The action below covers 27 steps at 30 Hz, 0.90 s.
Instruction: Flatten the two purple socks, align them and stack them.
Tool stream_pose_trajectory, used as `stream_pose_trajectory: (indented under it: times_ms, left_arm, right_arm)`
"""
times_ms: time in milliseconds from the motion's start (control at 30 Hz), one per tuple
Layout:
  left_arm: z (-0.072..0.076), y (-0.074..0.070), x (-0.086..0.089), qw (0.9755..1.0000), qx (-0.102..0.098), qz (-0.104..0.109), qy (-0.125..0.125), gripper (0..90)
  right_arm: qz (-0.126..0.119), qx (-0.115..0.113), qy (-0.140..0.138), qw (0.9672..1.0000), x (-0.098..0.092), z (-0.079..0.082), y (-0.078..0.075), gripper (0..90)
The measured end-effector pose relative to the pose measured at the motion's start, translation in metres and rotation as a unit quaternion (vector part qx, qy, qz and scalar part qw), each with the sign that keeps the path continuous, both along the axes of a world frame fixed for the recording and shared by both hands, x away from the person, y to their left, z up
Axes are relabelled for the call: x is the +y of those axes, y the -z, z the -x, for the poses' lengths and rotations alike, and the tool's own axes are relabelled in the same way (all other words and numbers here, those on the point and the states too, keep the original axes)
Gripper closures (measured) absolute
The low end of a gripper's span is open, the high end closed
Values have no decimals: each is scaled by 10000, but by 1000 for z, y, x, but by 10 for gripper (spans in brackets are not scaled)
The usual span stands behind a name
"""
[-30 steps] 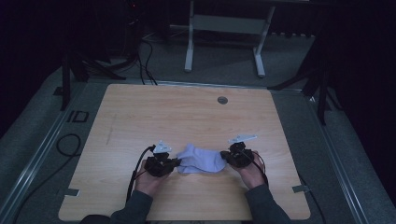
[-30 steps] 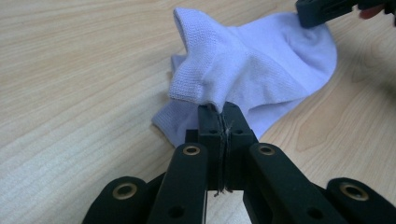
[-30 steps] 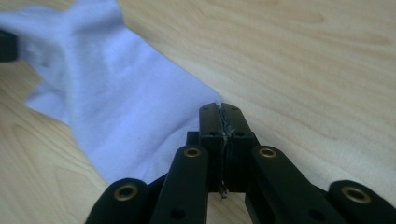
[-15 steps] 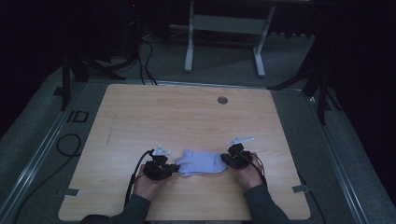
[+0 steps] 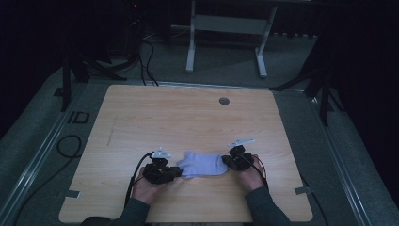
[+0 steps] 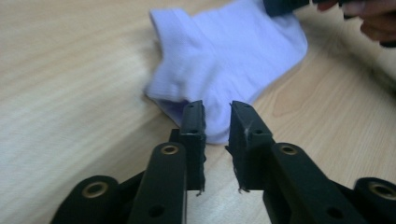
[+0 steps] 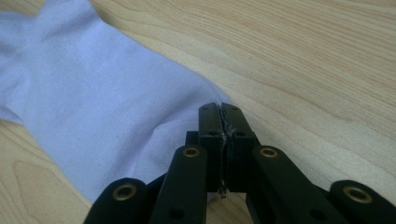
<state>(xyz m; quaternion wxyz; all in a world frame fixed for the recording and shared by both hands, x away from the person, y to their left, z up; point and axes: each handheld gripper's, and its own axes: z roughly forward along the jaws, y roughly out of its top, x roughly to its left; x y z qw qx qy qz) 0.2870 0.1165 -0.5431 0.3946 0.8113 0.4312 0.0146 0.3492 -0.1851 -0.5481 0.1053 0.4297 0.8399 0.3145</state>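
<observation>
A pale sock (image 5: pixel 203 164) lies flat near the tabletop's (image 5: pixel 188 117) front edge. The right gripper (image 7: pixel 219 109) pinches its end, jaws clamped; the left gripper (image 6: pixel 212 109), jaws parted, sits at the opposite edge. The left should probably close squarely over the fabric before any pull.

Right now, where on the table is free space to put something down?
Free: the far half of the table, from the sock to the round hole, and both side margins. Crowded: the near edge, where left gripper, sock and right gripper line up.
</observation>
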Motion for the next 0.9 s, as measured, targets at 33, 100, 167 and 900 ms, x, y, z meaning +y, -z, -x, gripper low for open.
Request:
stream_pose_trajectory:
  times_ms: [33, 100, 167, 900]
  left_arm:
    - [0, 1, -2, 10000, 25, -33, 8, 782]
    - [0, 0, -4, 9999, -21, -97, 14, 868]
    - [2, -4, -3, 9999, -86, -102, 15, 895]
    - [5, 7, -36, 9882, -749, -1228, 529, 774]
  right_arm:
    - [-8, 0, -2, 10000, 0, 0, 0, 878]
    - [-17, -1, 3, 10000, 0, 0, 0, 879]
    - [-23, -2, 7, 10000, 0, 1, 0, 879]
    - [-164, -16, 112, 9998, 1, 5, 3, 871]
